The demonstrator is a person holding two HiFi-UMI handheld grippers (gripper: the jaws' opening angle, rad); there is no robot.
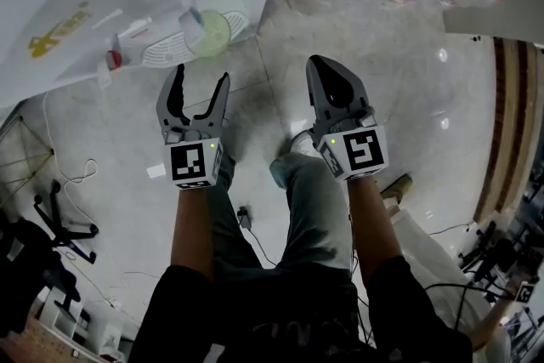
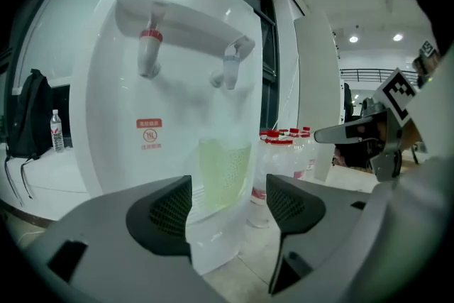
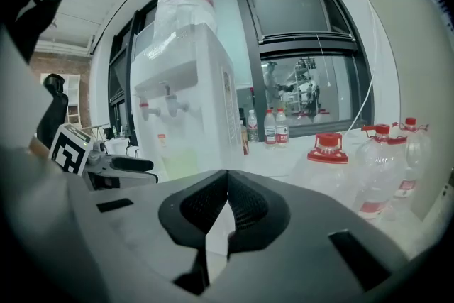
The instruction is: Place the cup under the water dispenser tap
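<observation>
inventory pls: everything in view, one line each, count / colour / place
water dispenser: one, white, straight ahead of the left claw
taps: two, one red-banded and one pale, under the dispenser's ledge
cup: one, pale green, in the dispenser's recess below the taps
large water jugs: several, clear with red caps, right of the dispenser
small bottles: about three, clear, on the window ledge
backpack: one, black, left of the dispenser
left claw: one, grey, open and empty, aimed at the cup
right claw: one, grey, shut and empty
</observation>
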